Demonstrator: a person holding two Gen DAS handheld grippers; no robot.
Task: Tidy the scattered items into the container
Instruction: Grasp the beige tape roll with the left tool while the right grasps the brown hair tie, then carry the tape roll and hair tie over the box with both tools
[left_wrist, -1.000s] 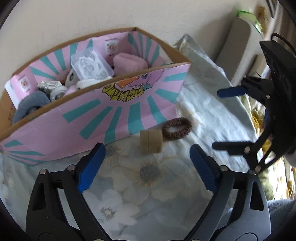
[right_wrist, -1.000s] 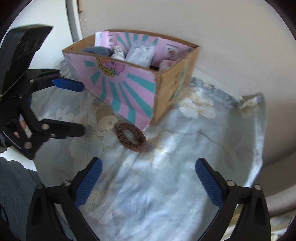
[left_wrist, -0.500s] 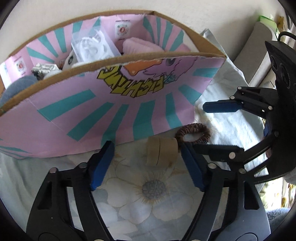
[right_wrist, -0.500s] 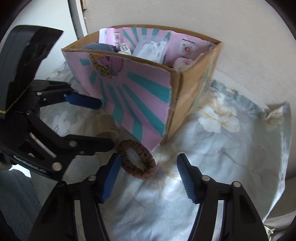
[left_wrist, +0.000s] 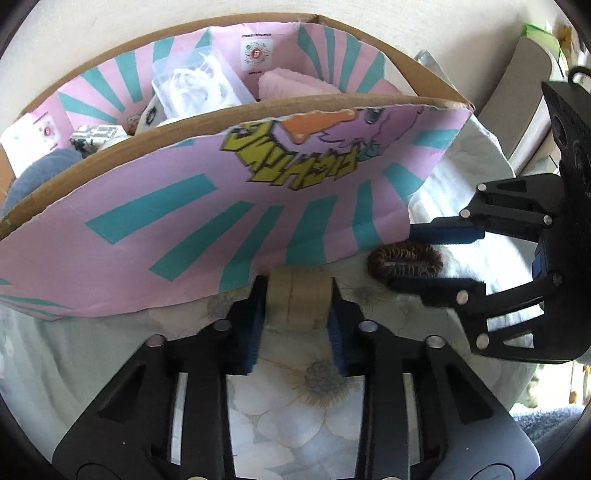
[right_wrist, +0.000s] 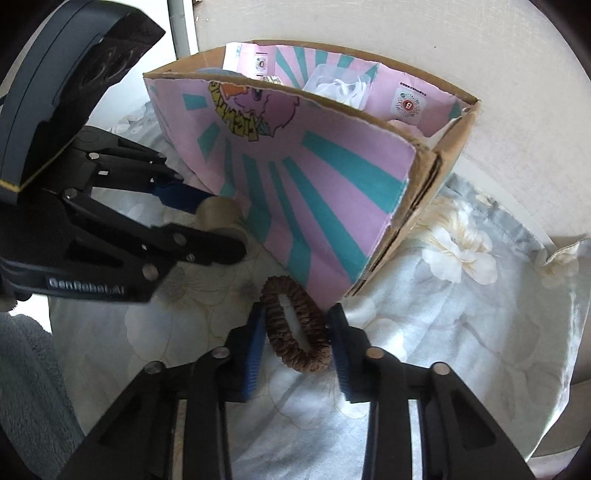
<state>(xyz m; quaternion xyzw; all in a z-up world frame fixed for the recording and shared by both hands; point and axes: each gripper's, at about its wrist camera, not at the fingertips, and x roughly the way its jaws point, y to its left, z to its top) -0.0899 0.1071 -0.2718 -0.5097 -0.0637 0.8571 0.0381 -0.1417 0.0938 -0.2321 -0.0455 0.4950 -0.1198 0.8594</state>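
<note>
Your left gripper (left_wrist: 295, 299) is closing its jaws around the tan roll of tape (left_wrist: 297, 298). The blue pads sit against the roll's two flat sides, so the roll is pinched between them while it stands on edge on the floral sheet (left_wrist: 306, 417). The roll is right at the foot of the pink and teal cardboard box (left_wrist: 155, 236), touching or nearly touching its front wall; you cannot tell which.

Your right gripper (right_wrist: 295, 332) is also closing. Its pads press on both sides of the brown hair scrunchie (right_wrist: 295, 334) and squeeze the loop into a narrow oval. The scrunchie lies on the sheet just off the box's near corner. In the left wrist view the same scrunchie shows flattened between the right gripper's two blue fingertips (left_wrist: 443, 233), just to the right of the tape roll.

The two grippers work side by side, close together but not touching. In the right wrist view the left one reaches in from the left edge with the roll at its tips.

Behind both items the box stands open at the top against a pale wall. Inside it you can see a clear plastic case (left_wrist: 195, 83) holding something white, a folded pink cloth (left_wrist: 295, 86), a grey-blue soft bundle (left_wrist: 44, 173) at the left end, and a small patterned item beside it.
</note>
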